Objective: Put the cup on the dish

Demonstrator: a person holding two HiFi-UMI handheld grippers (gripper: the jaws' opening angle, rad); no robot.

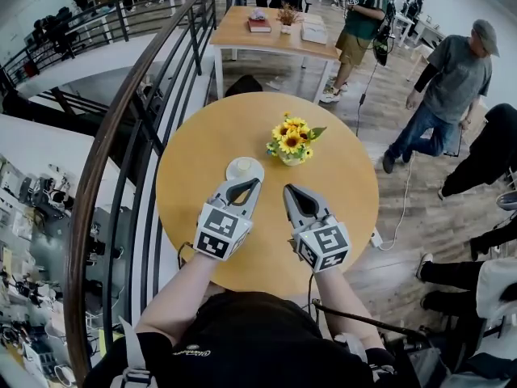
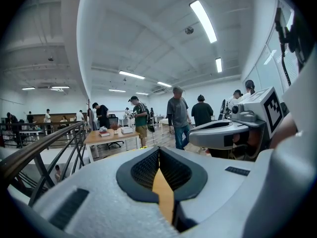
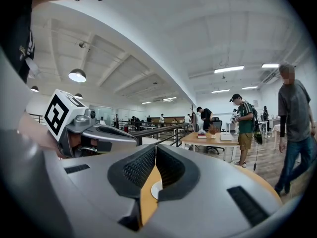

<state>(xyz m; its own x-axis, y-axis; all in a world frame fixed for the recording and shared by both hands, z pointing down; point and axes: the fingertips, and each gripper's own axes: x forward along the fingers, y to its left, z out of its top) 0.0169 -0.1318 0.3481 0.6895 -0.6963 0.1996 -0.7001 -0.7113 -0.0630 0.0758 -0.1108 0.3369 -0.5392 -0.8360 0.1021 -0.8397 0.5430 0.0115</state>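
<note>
1. Left tool (image 1: 252,183) is over the round tabletop (image 1: 202,152), its jaws pressed together and empty.
2. Right tool (image 1: 288,189) is just beside it, likewise closed on nothing.
3. White dish (image 1: 244,169) lies just ahead of the left tool's tip (a cup on it cannot be made out).
4. Sunflower pot (image 1: 292,142) stands beyond the right tool.

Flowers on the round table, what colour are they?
The flowers are yellow; head view shows them best.

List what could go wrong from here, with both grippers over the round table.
1. The left gripper is shut, with its tips right by the white dish. Moving forward could shove the dish instead of gripping anything.
2. The sunflower pot stands close beside the dish. A sideways sweep by the right gripper, also shut, could topple it.
</note>
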